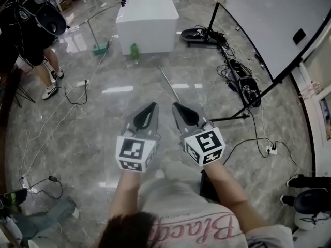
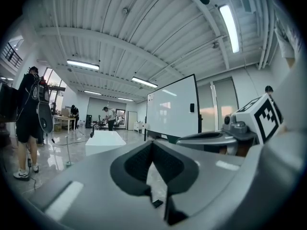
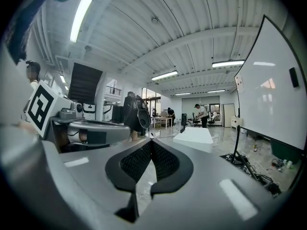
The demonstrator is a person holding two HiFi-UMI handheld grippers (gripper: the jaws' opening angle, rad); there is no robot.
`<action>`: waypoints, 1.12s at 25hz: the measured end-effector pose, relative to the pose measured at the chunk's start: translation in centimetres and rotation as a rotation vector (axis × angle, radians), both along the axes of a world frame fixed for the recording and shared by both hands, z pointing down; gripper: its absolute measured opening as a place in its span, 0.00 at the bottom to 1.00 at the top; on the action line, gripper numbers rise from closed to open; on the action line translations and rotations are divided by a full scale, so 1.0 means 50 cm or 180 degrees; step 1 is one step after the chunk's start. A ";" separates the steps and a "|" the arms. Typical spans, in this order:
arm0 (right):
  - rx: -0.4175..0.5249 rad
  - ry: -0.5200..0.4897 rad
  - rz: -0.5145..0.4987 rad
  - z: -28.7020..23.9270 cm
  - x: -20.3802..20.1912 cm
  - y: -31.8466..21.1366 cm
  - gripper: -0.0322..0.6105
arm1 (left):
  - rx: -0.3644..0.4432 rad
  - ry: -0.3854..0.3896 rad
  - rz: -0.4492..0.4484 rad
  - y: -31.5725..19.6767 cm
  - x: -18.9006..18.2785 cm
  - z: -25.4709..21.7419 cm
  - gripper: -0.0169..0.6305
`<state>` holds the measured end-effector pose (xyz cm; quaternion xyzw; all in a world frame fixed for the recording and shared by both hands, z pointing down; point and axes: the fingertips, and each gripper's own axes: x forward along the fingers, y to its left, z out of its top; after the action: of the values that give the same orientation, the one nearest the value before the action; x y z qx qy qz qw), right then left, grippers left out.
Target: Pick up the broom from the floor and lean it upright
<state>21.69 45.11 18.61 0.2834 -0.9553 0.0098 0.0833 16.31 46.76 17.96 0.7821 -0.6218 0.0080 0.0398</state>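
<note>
1. Step in hand, by my reading: the approach. The pick-up has not begun, and neither claw has anything in it.
2. The grey plastic left gripper (image 1: pixel 153 106) is clenched on nothing, with its dark pads meeting at the tip (its own view shows only the room beyond them).
3. The grey plastic right gripper (image 1: pixel 175 106) is likewise clenched and empty. It sits just beside the left one, and both point out over the glossy grey marble-look floor (image 1: pixel 103 118).
4. The task's thing, a thin silvery metal broom handle (image 1: pixel 168 82), lies flat on the floor just ahead of the two tips. It slants away towards the large white rectangular box (image 1: pixel 147 17). I cannot make out its head. A small green object (image 1: pixel 134 51) at the box's near foot lies apart from the handle's far end.
5. A thin green-footed pole (image 1: pixel 99 47) stands upright by the box's left corner, well apart from the handle.
6. Next move, as I judge it: one claw must release, dip to the floor and straddle the handle squarely before clenching. A slim rod on slick tile may roll from a glancing touch. The box's side looks the nearest prop for leaning it.
</note>
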 end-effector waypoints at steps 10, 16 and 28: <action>-0.0201 -0.0058 0.0117 0.036 -0.001 -0.060 0.05 | -0.0138 0.0052 -0.0025 -0.034 -0.047 0.044 0.03; -0.0363 -0.0104 0.0161 0.070 -0.017 -0.159 0.05 | -0.0269 -0.0033 -0.0015 -0.115 -0.083 0.074 0.03; -0.0257 -0.0001 -0.0005 0.059 -0.048 -0.424 0.05 | -0.0315 -0.0119 -0.0148 -0.365 -0.170 0.071 0.03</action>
<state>19.29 23.92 21.58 0.2791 -0.9544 0.0483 0.0946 7.78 28.49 21.50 0.7643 -0.6393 0.0524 0.0671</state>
